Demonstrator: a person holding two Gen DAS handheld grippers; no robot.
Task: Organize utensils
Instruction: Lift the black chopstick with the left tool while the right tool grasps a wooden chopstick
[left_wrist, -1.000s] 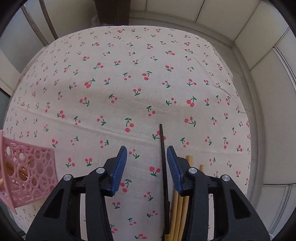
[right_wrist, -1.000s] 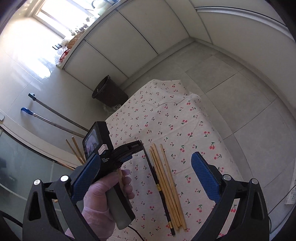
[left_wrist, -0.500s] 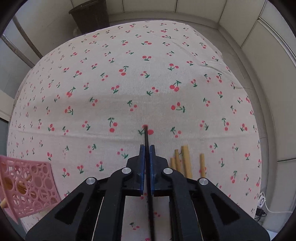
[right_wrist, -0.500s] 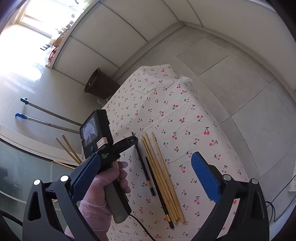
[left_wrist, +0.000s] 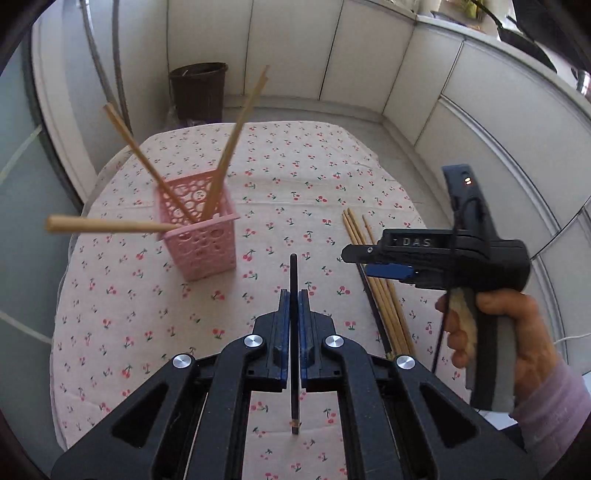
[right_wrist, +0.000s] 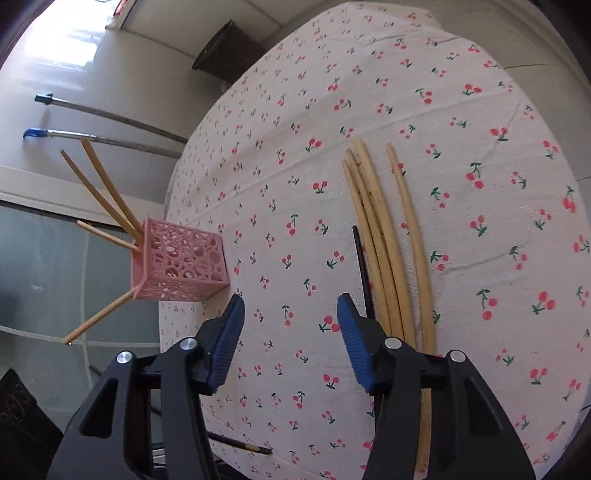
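Black chopstick (left_wrist: 293, 295) is clamped in your left claw (left_wrist: 293, 299); carry it ahead-left over the pink basket (left_wrist: 197, 236), tip it steep, then release. Your right claw (right_wrist: 291, 317), spread apart, hovers beside the bamboo chopsticks (right_wrist: 384, 240).

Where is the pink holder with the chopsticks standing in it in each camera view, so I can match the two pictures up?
Left wrist view: the pink holder stands left of centre on the cherry tablecloth, ahead and to the left of the left gripper.
Right wrist view: it sits at the left, at the table's edge, beyond the right gripper.
Shared landmark: the loose bamboo chopsticks lying to the holder's right.
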